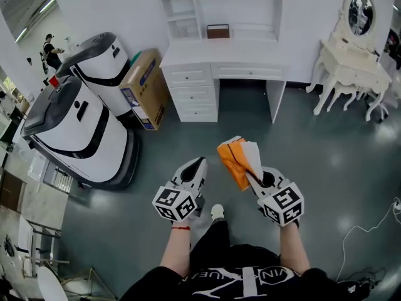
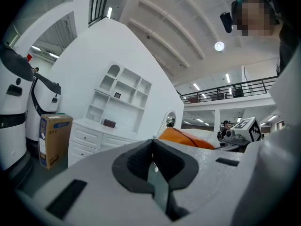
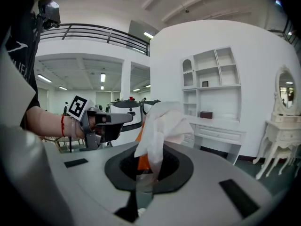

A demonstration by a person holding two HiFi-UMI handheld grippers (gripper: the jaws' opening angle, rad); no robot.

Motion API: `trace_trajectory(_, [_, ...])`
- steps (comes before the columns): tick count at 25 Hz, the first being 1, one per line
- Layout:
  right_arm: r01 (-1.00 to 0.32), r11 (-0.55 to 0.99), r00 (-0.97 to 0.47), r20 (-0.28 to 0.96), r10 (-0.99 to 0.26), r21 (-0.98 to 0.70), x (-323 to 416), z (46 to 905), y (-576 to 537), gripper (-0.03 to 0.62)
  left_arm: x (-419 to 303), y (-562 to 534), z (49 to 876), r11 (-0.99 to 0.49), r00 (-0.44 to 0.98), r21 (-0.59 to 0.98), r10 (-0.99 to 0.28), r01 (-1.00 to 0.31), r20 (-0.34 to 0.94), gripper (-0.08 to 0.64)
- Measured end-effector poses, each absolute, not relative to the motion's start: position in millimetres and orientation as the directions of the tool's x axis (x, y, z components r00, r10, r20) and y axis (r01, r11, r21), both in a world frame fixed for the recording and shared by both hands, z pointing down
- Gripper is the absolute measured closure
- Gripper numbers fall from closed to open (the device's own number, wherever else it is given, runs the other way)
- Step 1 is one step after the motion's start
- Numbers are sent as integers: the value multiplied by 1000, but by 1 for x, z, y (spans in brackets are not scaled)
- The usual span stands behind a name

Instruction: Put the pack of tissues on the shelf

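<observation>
The pack of tissues (image 1: 239,158) is orange and white and hangs in the air in front of me, pinched at one end by my right gripper (image 1: 254,178), which is shut on it. In the right gripper view the pack's crumpled white end (image 3: 160,126) rises from between the closed jaws. My left gripper (image 1: 195,169) floats level beside it, to the left, shut and holding nothing; in the left gripper view its jaws (image 2: 153,161) meet, with the orange pack (image 2: 186,138) showing to the right. The white shelf unit (image 1: 219,8) stands over a desk (image 1: 225,58) against the far wall.
A small dark box (image 1: 218,31) sits on the desk under the shelves. A cardboard box (image 1: 145,88) and two large white machines (image 1: 81,130) stand at the left. A white dressing table with an oval mirror (image 1: 358,61) is at the right. A cable (image 1: 369,231) lies on the grey floor.
</observation>
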State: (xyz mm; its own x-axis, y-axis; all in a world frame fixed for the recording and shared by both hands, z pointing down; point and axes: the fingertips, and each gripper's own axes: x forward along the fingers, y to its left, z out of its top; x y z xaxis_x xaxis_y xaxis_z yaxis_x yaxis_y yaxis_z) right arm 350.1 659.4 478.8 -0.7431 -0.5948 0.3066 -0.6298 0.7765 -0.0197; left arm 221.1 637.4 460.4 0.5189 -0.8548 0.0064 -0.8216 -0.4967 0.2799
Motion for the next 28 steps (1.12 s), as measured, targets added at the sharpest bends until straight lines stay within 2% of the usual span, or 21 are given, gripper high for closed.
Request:
trace_trajectory(7, [-640, 766, -740, 309, -598, -50, 324, 478, 571, 577, 197, 543, 467, -505, 538, 305, -843, -807, 27, 554])
trace_trajectory(17, [-668, 742, -719, 305, -625, -53, 284, 467, 440, 577, 167, 403, 453, -568, 594, 319, -804, -759, -18, 554])
trace_trajectory(28, [-647, 757, -741, 313, -593, -98, 236, 484, 373, 576, 123, 340, 468, -563, 593, 323, -805, -761, -4, 554])
